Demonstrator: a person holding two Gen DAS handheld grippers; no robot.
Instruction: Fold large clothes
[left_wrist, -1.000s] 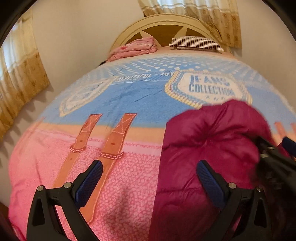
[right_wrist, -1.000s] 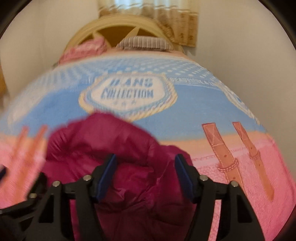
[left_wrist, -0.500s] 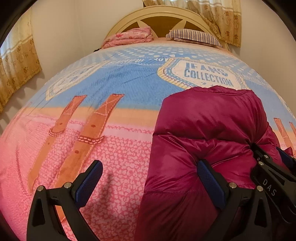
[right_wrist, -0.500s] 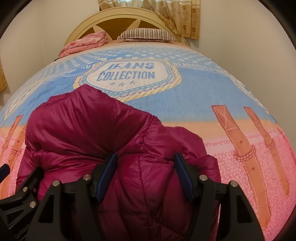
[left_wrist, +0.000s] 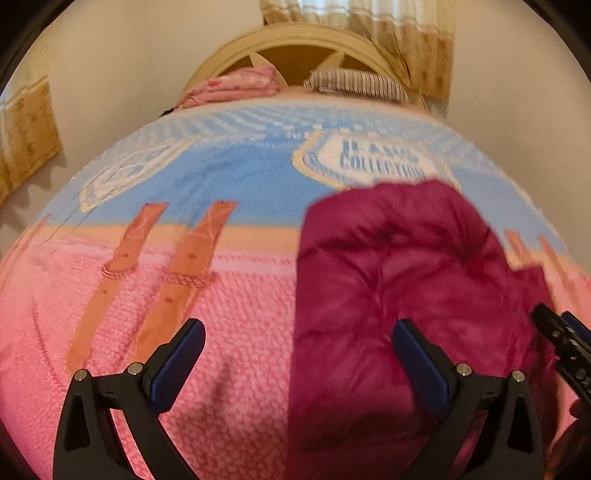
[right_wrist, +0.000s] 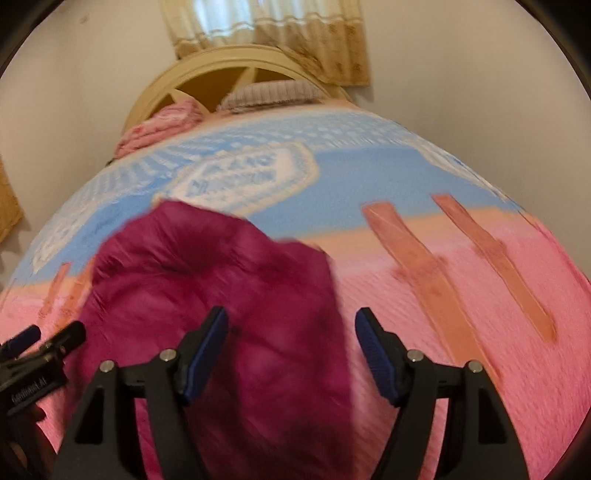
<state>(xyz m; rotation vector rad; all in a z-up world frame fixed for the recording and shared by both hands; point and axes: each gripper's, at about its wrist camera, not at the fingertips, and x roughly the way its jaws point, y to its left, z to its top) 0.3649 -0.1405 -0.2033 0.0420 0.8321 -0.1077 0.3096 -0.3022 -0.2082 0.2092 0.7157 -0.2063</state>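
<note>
magenta puffer jacket (left_wrist: 417, 280) lies bunched on the bed's blanket (left_wrist: 236, 332), over the pink band, its far edge reaching the blue band and the "collection" badge (left_wrist: 373, 162) at 12 o'clock.

left gripper (left_wrist: 295, 354): released, jaws wide apart. the jacket's left edge runs up between them; right pad (left_wrist: 417, 358) is in front of the fabric, whether it touches i cannot tell; left pad (left_wrist: 177, 362) is over bare pink blanket. nothing pinched.

right gripper (right_wrist: 291, 350): released; jaws have just been opening. jacket (right_wrist: 221, 280) fills the gap from the 9 o'clock side, its right edge falling between the pads, neither pad pressing it.

open room: bare blanket from 9 to 11 o'clock of the jacket in the left view, from 1 to 3 o'clock in the right view, crossed by printed tan straps (right_wrist: 436, 280).

left view alone shows the jacket's straight left edge; right view alone its rounded right side. each shows the other gripper at frame edge (left_wrist: 565, 343) (right_wrist: 33, 350). headboard (left_wrist: 295, 44), pillows (left_wrist: 354, 83) and curtain (right_wrist: 266, 29) sit at 12 o'clock. both views blurred.
</note>
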